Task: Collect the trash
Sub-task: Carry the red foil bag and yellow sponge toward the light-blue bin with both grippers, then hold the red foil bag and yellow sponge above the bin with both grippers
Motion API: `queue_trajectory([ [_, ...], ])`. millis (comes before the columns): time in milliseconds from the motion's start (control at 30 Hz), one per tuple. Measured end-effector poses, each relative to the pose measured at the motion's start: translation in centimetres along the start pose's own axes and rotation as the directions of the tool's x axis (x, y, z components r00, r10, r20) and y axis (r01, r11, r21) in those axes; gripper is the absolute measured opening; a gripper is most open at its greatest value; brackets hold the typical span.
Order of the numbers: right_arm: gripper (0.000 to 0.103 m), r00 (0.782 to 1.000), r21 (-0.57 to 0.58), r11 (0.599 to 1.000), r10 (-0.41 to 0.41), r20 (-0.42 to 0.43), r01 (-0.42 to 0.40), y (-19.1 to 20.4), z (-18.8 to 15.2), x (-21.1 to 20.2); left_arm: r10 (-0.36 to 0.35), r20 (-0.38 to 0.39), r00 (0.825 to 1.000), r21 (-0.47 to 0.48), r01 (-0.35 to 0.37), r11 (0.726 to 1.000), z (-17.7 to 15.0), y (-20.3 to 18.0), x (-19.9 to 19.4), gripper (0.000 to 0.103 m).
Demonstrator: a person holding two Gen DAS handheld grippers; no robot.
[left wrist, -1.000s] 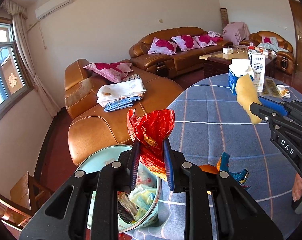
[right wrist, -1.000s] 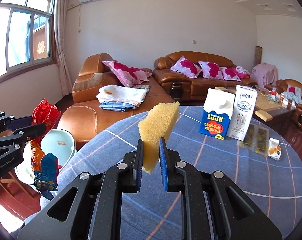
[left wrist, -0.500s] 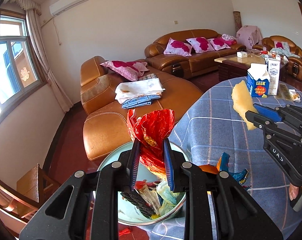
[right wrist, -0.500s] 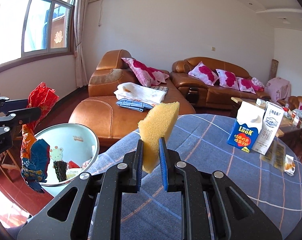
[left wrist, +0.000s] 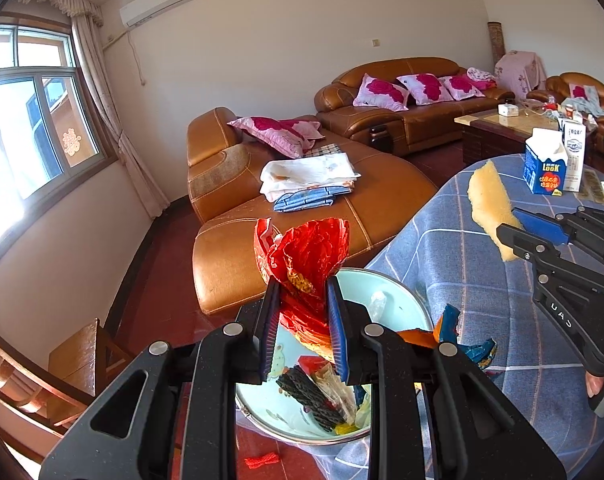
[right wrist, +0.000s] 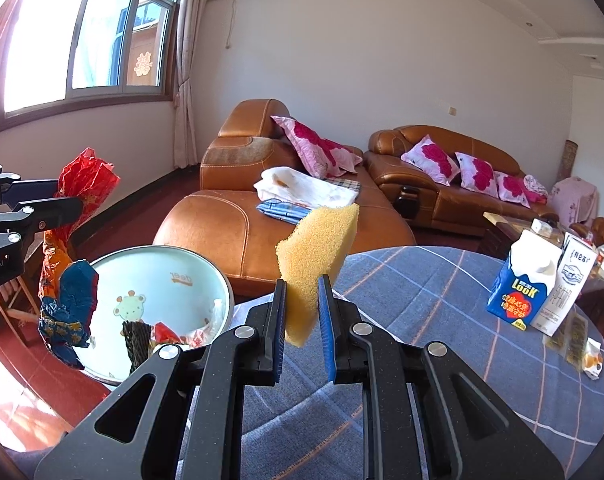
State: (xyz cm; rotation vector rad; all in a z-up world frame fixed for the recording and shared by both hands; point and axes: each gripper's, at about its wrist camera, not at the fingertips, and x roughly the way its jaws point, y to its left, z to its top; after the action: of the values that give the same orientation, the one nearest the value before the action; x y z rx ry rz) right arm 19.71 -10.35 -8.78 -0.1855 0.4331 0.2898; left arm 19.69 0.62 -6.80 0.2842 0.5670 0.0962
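My left gripper is shut on crumpled snack wrappers, red on top with orange and blue parts hanging below. It hovers over a pale blue bin beside the table, which holds several pieces of trash. My right gripper is shut on a yellow sponge standing upright above the table's edge. In the right wrist view the left gripper and the bin sit at the left. In the left wrist view the right gripper and sponge sit at the right.
A round table with a blue checked cloth carries two cartons and small packets. Brown leather sofas with folded laundry stand beyond. A wooden chair is at the left, and a red scrap lies on the floor.
Both grippers have swung left across the table's edge, each keeping its hold. The bin has come further under the left gripper, showing more of its contents.
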Motion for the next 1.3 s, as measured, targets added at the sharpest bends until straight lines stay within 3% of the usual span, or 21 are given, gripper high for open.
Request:
queue_trajectory([
  [1300,0.016,0.993,-0.084,0.991,0.112,0.026,-0.109,3.2,1.4,2.0,0.129,-0.052,0.99,-0.007,-0.13,0.992,-0.9,3.7,1.2,0.023],
])
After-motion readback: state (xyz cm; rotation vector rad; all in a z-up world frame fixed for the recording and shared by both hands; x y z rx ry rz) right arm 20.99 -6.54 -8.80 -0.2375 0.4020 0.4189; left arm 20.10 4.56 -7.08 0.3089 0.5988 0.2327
